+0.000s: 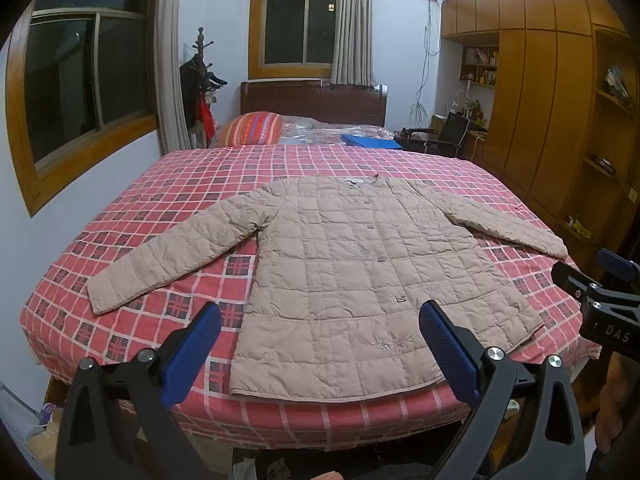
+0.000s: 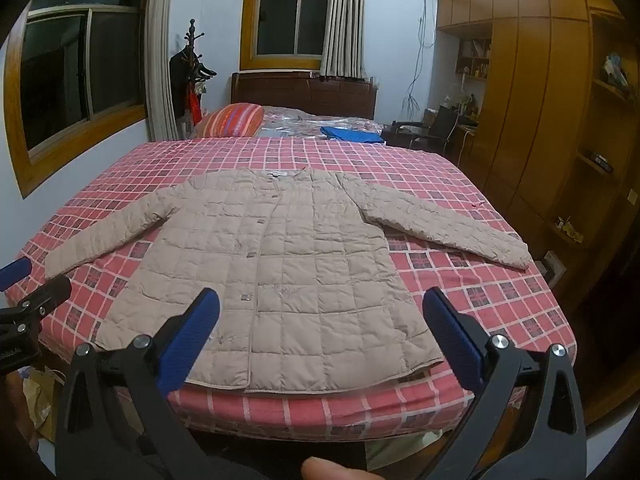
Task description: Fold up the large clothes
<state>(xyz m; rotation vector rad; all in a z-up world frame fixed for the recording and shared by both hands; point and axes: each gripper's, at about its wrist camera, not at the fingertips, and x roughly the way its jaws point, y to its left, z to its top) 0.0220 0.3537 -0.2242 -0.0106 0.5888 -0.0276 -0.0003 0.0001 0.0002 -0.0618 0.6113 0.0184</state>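
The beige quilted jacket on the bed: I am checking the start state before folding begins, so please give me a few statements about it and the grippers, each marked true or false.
1. The beige quilted jacket lies flat on the red checked bedspread with both sleeves spread outward. True.
2. The left gripper is shut on the jacket's hem. False: it is open and holds nothing.
3. The jacket's front is buttoned closed. True.
4. The right gripper is shut on a sleeve. False: it is open and empty.
5. A folded blue cloth lies on top of the jacket. False: it lies apart, further up the bed, near the orange striped pillow.
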